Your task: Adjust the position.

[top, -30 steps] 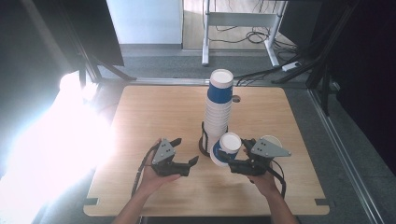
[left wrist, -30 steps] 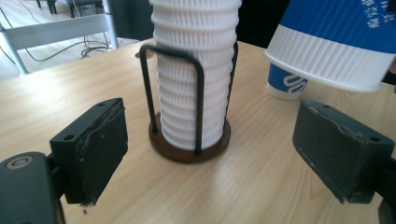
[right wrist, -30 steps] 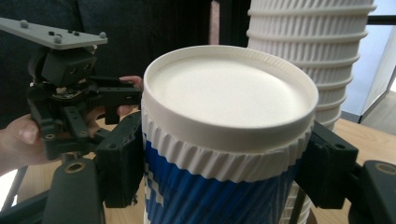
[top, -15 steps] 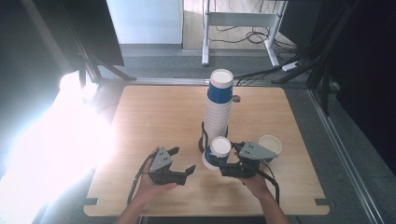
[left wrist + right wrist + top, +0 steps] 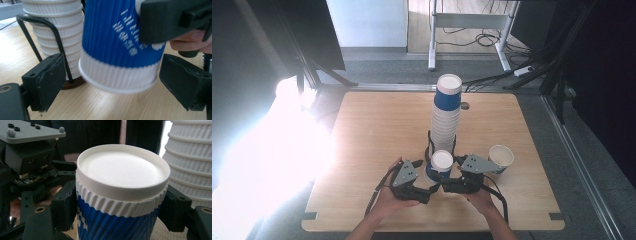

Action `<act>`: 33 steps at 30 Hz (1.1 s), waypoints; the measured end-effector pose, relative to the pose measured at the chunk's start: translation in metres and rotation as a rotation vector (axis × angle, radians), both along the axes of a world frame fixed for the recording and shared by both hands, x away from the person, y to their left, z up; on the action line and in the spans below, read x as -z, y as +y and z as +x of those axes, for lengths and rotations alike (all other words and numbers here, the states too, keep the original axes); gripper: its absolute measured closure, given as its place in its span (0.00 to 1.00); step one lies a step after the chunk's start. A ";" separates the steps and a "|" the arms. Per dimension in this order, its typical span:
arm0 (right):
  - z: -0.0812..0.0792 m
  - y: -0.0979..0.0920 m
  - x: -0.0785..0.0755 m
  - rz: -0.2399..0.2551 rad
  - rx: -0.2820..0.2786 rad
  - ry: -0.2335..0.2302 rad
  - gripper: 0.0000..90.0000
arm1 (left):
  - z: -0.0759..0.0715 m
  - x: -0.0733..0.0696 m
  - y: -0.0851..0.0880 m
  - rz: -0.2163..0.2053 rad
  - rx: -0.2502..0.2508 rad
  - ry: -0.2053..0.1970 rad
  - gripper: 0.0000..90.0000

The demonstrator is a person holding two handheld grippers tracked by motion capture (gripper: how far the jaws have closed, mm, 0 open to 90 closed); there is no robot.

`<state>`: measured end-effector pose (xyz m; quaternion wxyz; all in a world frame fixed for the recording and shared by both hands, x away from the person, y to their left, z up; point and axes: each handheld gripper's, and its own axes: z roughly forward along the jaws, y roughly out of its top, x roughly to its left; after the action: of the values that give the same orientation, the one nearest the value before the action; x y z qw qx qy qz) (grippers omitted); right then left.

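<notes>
Right claw (image 5: 121,212) pinching blue ribbed paper cup (image 5: 120,202); left claw (image 5: 110,82), just spreading, flanks its base, apparently untouching; lower squarely onto worktop (image 5: 372,135).

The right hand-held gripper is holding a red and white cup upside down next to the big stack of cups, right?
Almost. The cup is blue and white, not red, as the right gripper view shows. The right hand-held gripper does hold it upside down beside the stack of cups.
</notes>
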<state>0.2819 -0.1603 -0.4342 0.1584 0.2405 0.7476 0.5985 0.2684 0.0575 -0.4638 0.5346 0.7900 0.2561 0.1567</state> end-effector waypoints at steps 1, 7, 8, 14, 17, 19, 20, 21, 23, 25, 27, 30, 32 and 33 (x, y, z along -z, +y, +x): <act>0.000 0.001 0.000 -0.003 -0.003 0.001 0.30 | 0.000 0.000 -0.002 0.002 -0.002 -0.001 0.08; -0.002 0.008 0.004 -0.014 -0.025 0.012 0.29 | 0.001 0.004 -0.009 0.018 -0.021 0.000 0.11; -0.001 0.008 0.004 -0.013 -0.030 0.016 0.29 | 0.001 0.004 -0.009 0.018 -0.021 0.000 0.14; 0.000 0.008 0.004 -0.014 -0.031 0.034 0.28 | 0.000 0.007 -0.009 0.018 -0.022 -0.023 0.17; 0.001 0.007 0.004 -0.020 -0.035 0.044 0.27 | 0.000 0.008 -0.009 0.021 -0.021 -0.025 0.18; 0.002 0.007 0.004 -0.019 -0.037 0.048 0.27 | -0.001 0.008 -0.009 0.021 -0.020 -0.026 0.19; 0.002 0.007 0.004 -0.015 -0.037 0.053 0.26 | -0.001 0.008 -0.009 0.022 -0.018 -0.026 0.19; 0.002 0.006 0.004 -0.012 -0.040 0.058 0.25 | -0.001 0.008 -0.008 0.028 -0.019 -0.027 0.19; 0.003 0.003 0.002 0.005 -0.032 0.067 0.21 | 0.000 0.007 -0.006 0.059 -0.028 -0.035 0.19; 0.003 0.001 0.001 0.014 -0.035 0.067 0.21 | 0.000 0.007 -0.004 0.085 -0.034 -0.041 0.19; 0.003 -0.004 -0.002 0.025 -0.033 0.066 0.21 | 0.001 0.006 0.000 0.117 -0.035 -0.042 0.19; 0.003 -0.007 -0.003 0.024 -0.030 0.066 0.20 | 0.002 0.005 0.002 0.145 -0.032 -0.048 0.19; 0.004 -0.009 -0.003 0.021 -0.029 0.073 0.19 | 0.002 0.005 0.004 0.174 -0.022 -0.049 0.19; 0.005 -0.009 -0.002 0.013 -0.027 0.083 0.16 | 0.002 0.004 0.004 0.183 -0.018 -0.050 0.19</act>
<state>0.2866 -0.1692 -0.4326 0.1177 0.2560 0.7529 0.5948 0.2704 0.0619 -0.4683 0.4650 0.8289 0.2344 0.2042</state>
